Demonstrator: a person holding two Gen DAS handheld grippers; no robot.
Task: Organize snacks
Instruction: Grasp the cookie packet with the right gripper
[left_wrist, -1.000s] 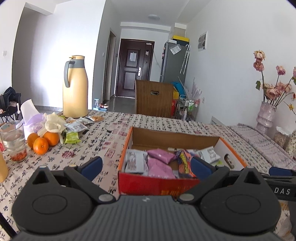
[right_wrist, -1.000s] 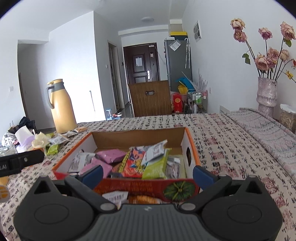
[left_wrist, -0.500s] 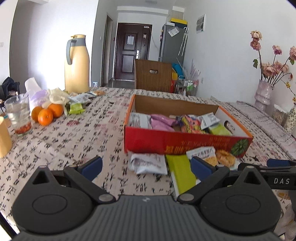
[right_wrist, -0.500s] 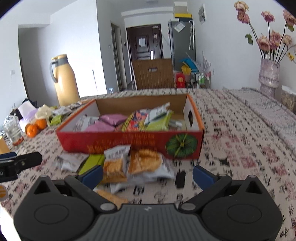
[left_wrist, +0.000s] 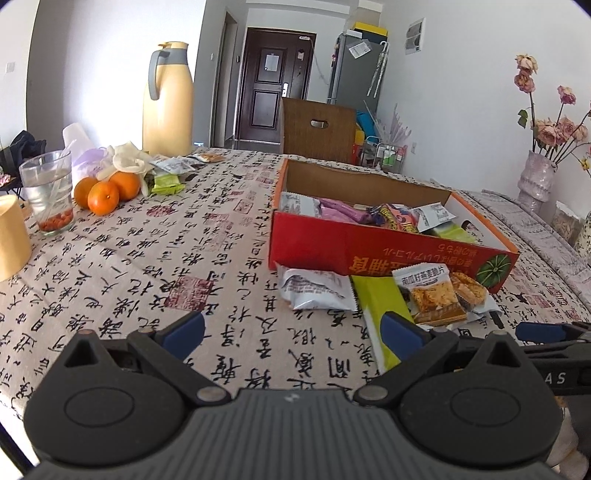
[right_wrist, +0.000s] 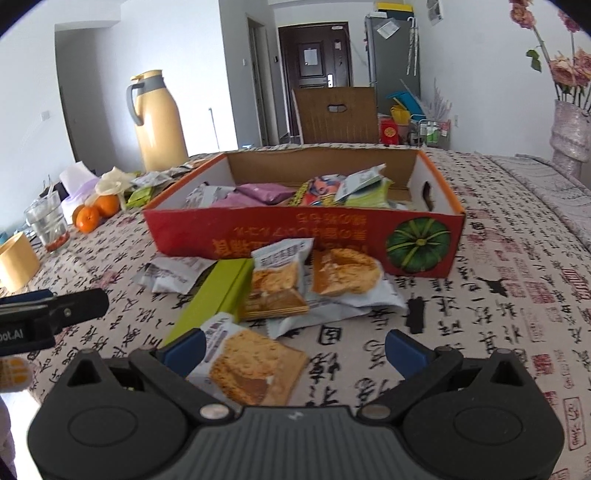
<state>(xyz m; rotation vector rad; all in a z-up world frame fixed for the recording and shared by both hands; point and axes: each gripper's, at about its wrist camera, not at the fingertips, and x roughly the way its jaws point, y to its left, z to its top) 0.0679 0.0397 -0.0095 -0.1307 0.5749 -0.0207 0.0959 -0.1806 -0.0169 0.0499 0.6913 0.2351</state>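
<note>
Well, five crinkly foil snack packets (right_wrist: 280, 284) lie before one red cardboard box (right_wrist: 303, 236) (three oranges (left_wrist: 107, 190) beyond); left gripper (left_wrist: 291, 328) and right gripper (right_wrist: 295, 345) both spread, empty.

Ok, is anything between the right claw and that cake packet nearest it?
Nothing visible. The right claw is open and the cake packet lies flat on the tablecloth right between its fingers, clear of the green packet beside it.
</note>
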